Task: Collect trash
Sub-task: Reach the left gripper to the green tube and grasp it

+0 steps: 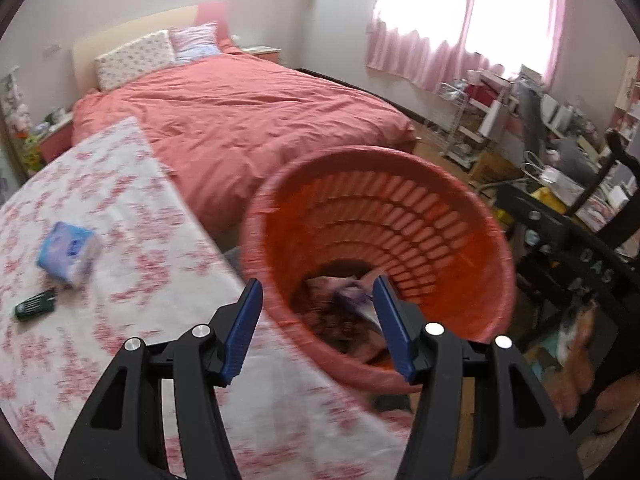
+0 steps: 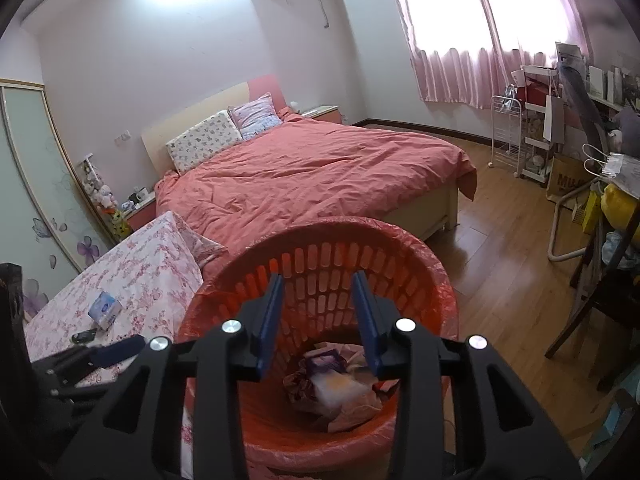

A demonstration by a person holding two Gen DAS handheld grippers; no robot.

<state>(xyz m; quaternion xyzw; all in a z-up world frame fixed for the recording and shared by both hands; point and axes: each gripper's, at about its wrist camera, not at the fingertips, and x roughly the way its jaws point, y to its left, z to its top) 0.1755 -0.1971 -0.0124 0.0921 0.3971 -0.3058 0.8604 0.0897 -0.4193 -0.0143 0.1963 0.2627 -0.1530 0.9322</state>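
far left, the flower-print table (image 1: 132, 184) carries a blue tissue pack (image 1: 69, 253) and a small dark green item (image 1: 35, 306) beside it. both lie flat, well apart from the bin, and i can't tell if either counts as trash.

left gripper (image 1: 316, 322): jaws spread, nothing between the pads. it points down across the table edge toward the near rim of the red basket (image 1: 460, 208), likely so anything let go falls inside. that view is blurred, so contact with the rim is unclear.

the basket stands on the floor just beside the table, lined with a red bag (image 2: 436, 280) folded over the rim, probably so the load lifts out in one go.

right gripper (image 2: 318, 318): jaws parted, empty, hanging over the basket mouth.

trash (image 2: 340, 388): crumpled wrappers and paper piled at the basket bottom, below both grippers.
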